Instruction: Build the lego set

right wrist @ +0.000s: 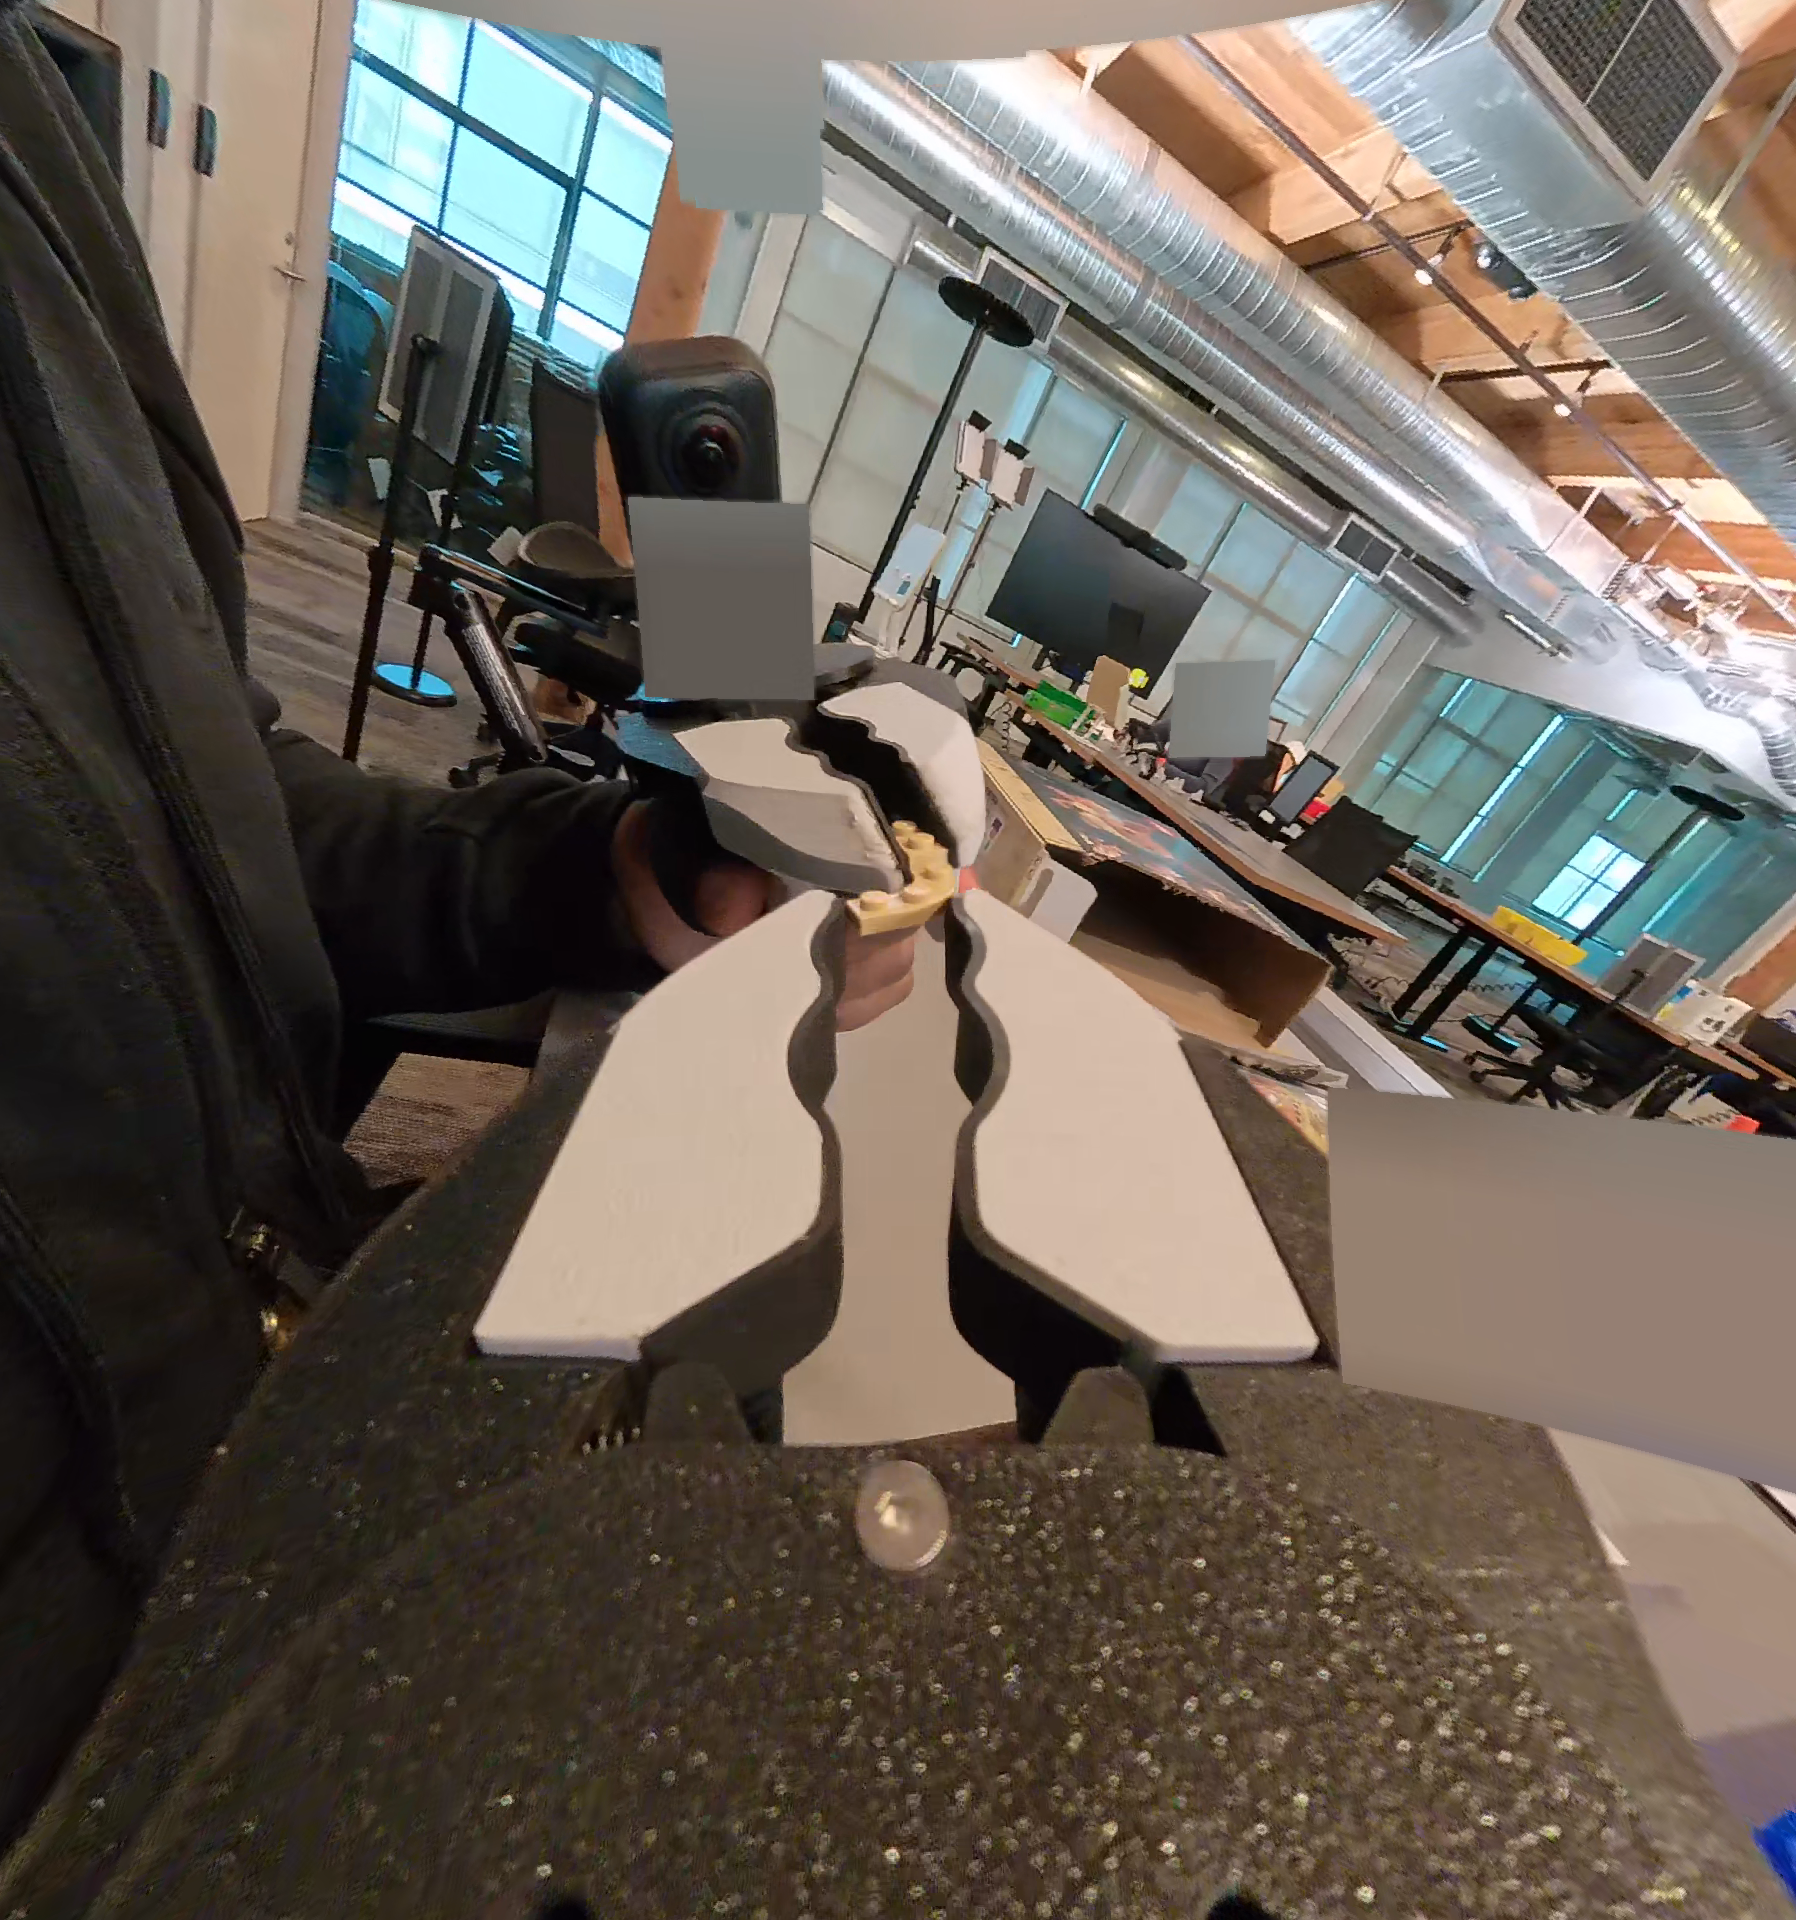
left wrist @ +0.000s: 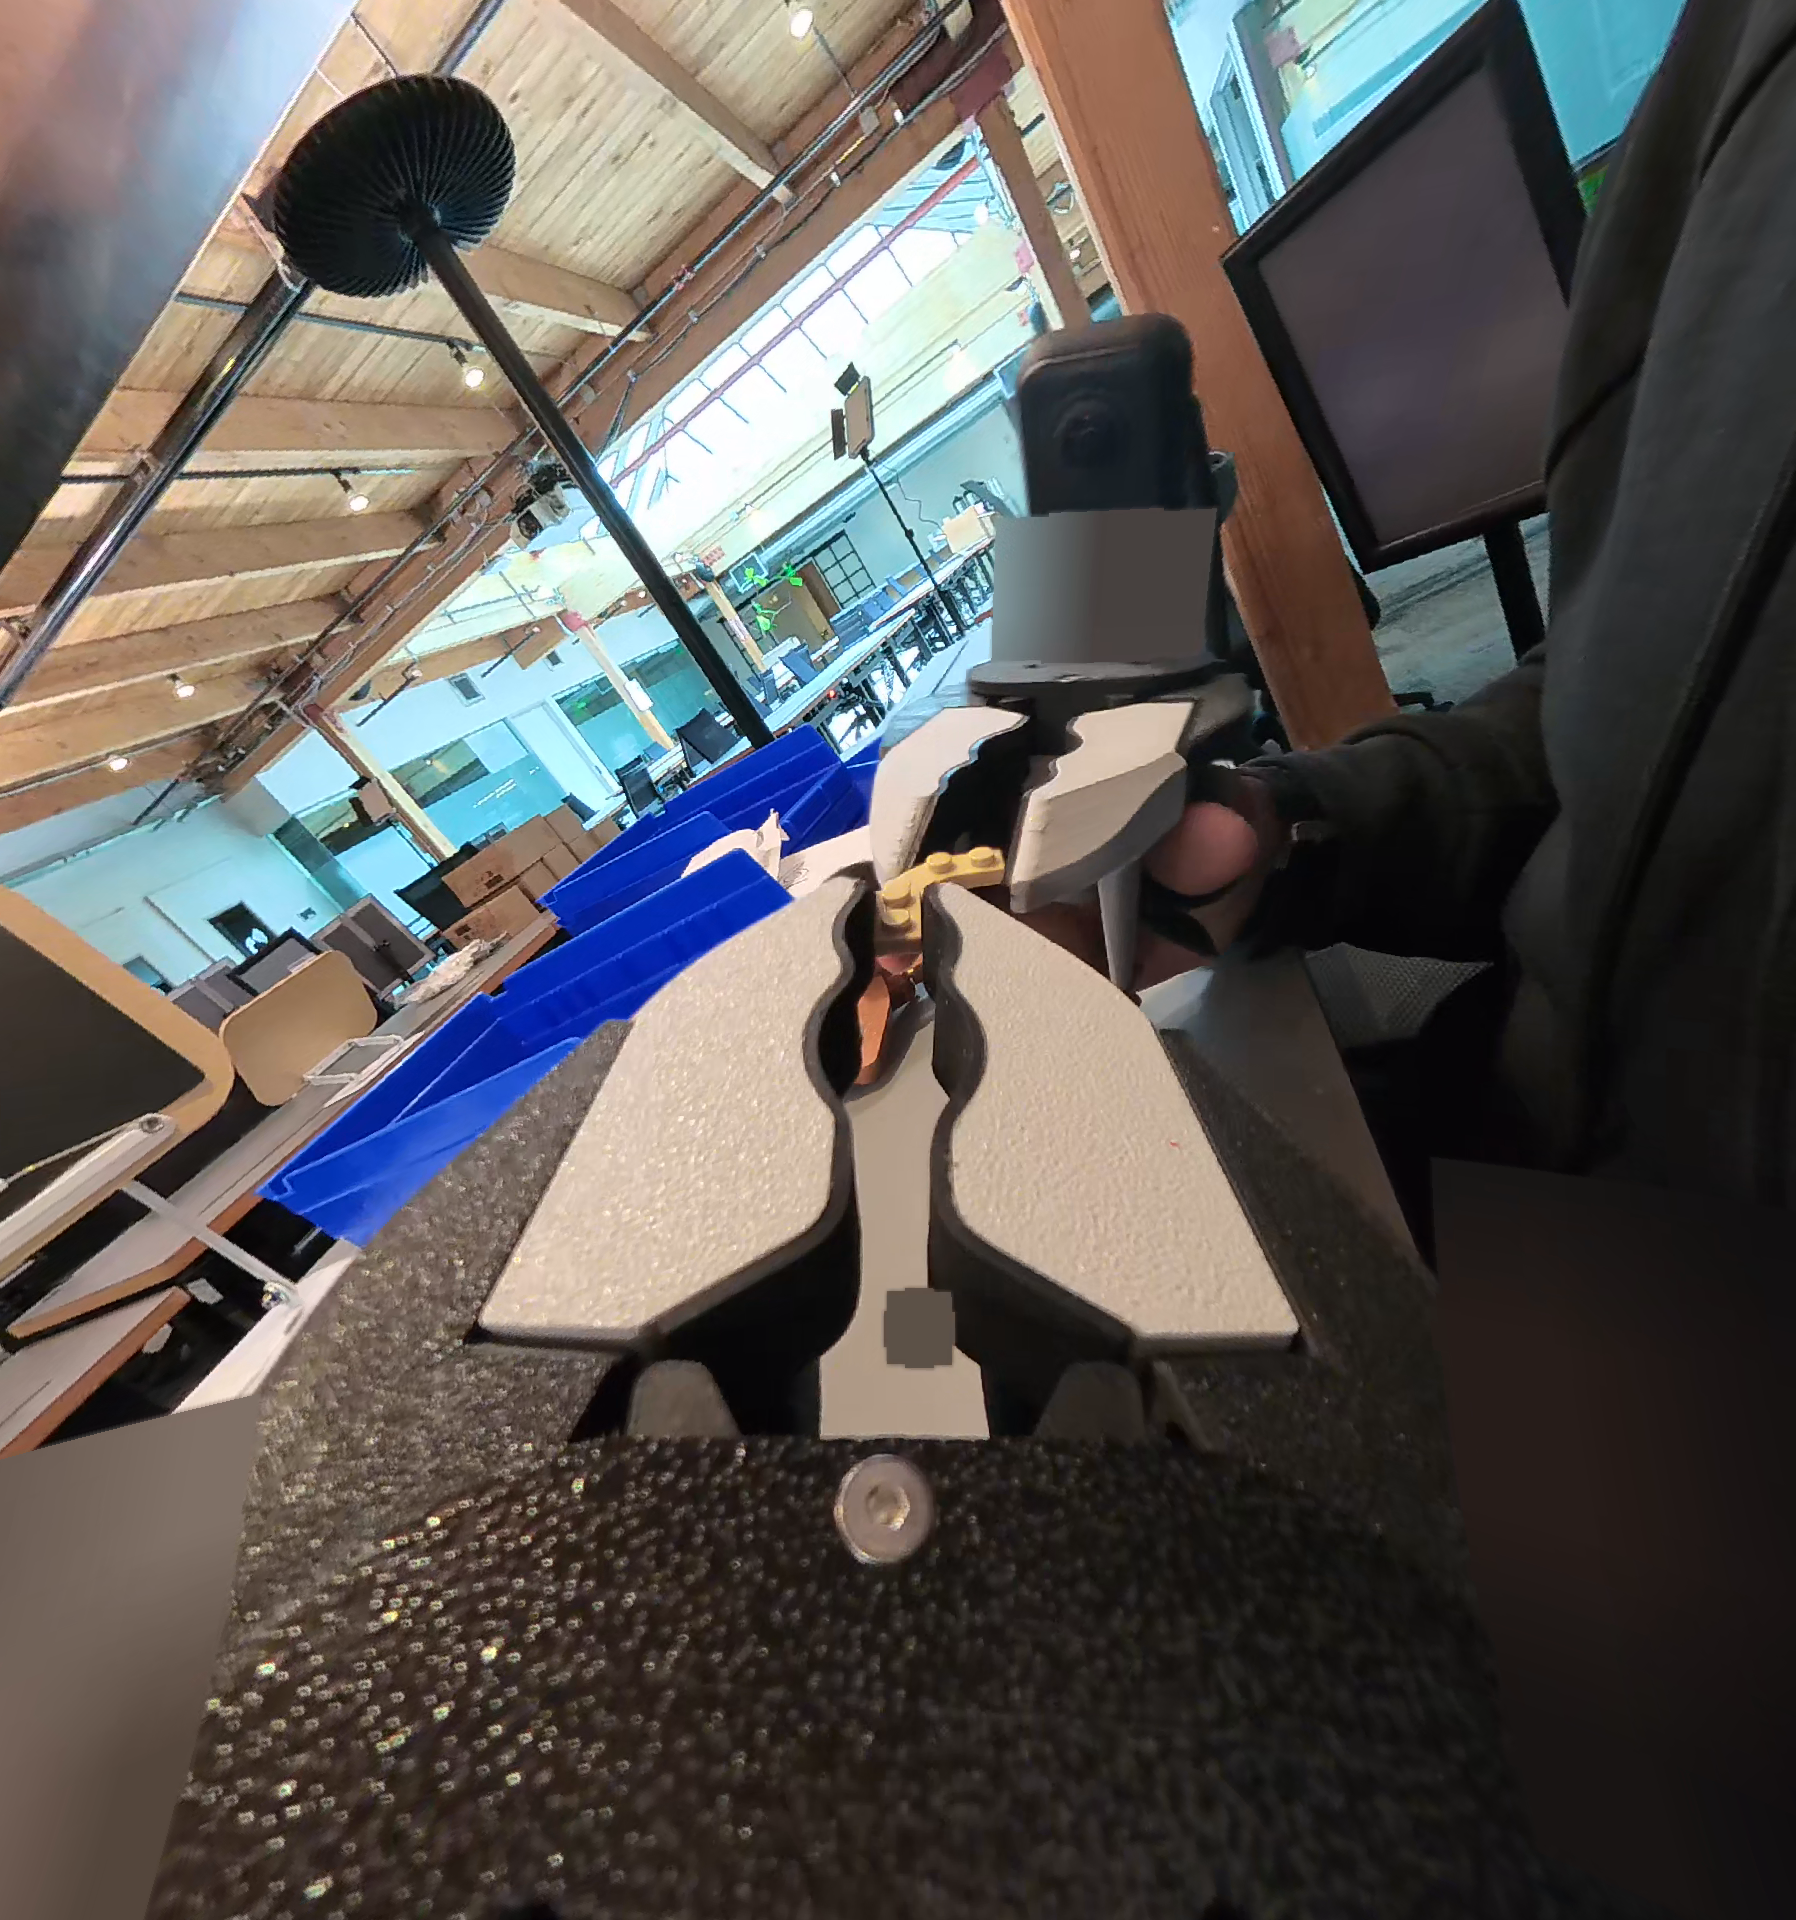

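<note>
Blue bins (left wrist: 603,977) off to the left; left hand-held gripper (left wrist: 899,904) clamped on one end of a tan curved studded plate (left wrist: 961,868), held up in mid-air; right hand-held gripper (right wrist: 896,906) pinching the other end (pads apparently touching both sides); probably best kept level and steady, with gentle pressure and no twisting between the two grips.

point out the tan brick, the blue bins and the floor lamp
tan brick (left wrist: 961,868), left wrist view, studded top of the curved piece
blue bins (left wrist: 603,966), left wrist view, side wall of a near bin
floor lamp (left wrist: 395,182), left wrist view, ribbed round head
</note>
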Available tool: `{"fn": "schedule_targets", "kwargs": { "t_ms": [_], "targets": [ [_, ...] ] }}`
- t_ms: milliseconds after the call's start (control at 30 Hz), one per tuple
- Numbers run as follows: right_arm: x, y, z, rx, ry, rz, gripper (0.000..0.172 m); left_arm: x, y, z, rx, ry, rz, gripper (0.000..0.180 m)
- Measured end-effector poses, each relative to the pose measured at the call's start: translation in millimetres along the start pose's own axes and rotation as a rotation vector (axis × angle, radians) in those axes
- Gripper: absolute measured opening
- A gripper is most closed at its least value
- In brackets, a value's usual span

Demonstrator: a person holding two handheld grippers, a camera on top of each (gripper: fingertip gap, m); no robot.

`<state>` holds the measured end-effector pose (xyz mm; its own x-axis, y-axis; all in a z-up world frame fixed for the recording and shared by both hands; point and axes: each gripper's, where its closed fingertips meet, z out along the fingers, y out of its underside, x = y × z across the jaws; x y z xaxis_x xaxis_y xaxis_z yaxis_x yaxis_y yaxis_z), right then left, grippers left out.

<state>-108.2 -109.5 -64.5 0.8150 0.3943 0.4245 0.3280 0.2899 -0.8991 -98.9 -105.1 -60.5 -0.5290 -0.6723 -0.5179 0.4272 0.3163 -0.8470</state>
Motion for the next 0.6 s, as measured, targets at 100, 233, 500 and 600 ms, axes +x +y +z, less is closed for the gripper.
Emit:
{"fn": "schedule_targets", "kwargs": {
  "t_ms": [100, 233, 500, 600],
  "targets": [
    [0.4, 1.3, 0.3, -0.01, 0.02, -0.026, 0.017, -0.6, 1.1, -0.2, -0.008, -0.006, -0.003, 0.008],
    [0.1, 1.9, 0.4, -0.014, 0.029, -0.043, 0.017, -0.5, 1.6, -0.2, -0.011, -0.01, -0.005, 0.008],
    [1.4, 5.2, -0.7, -0.031, 0.047, -0.048, 0.019, -1.2, 5.0, 0.5, -0.03, -0.018, -0.008, 0.008],
    [3.4, 9.4, -4.2, -0.051, 0.063, -0.037, 0.024, -4.1, 6.6, -1.8, -0.033, -0.032, -0.017, 0.009]
  ]
}}
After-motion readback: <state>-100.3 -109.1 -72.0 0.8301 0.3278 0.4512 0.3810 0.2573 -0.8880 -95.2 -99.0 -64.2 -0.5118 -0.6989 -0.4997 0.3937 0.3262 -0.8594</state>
